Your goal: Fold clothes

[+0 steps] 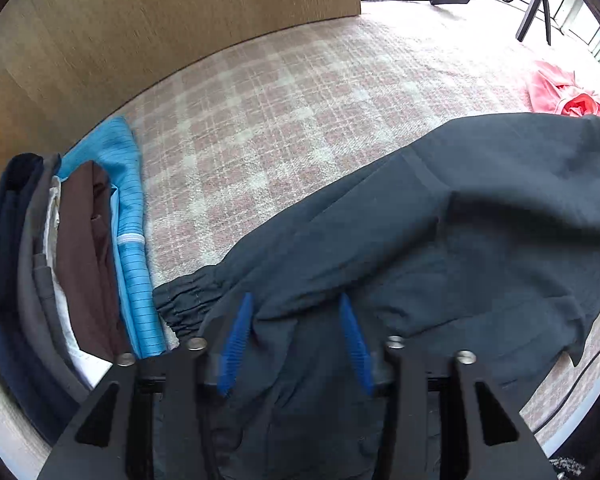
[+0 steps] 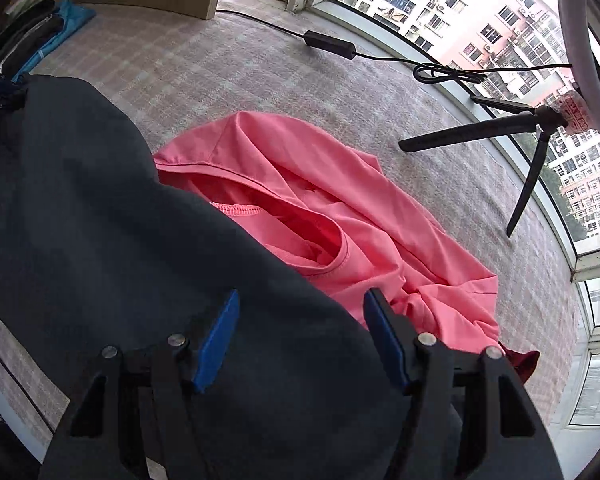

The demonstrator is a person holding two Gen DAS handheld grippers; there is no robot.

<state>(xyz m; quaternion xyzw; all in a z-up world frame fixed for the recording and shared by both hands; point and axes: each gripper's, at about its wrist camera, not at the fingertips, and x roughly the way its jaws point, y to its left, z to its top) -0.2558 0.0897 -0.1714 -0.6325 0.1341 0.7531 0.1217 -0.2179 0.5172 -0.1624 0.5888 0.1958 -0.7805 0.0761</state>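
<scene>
A dark slate garment (image 1: 420, 220) with an elastic cuff lies spread across the checked cover. In the left wrist view my left gripper (image 1: 296, 298) points down over it. Its blue pads (image 1: 236, 340) stand apart with a raised fold of the dark cloth between them, and they do not press on it. In the right wrist view the same dark garment (image 2: 80, 220) fills the lower left. My right gripper (image 2: 302, 292) hangs over its edge with its pads (image 2: 216, 340) wide apart and cloth below them. A crumpled pink shirt (image 2: 300, 200) lies just beyond, partly under the dark garment.
A stack of folded clothes (image 1: 80, 260), blue, brown, grey and navy, sits at the left by a wooden panel (image 1: 140, 20). A black tripod (image 2: 500, 132) and a cable with a power block (image 2: 328, 44) lie near the window. The pink-and-white checked cover (image 1: 280, 112) runs between.
</scene>
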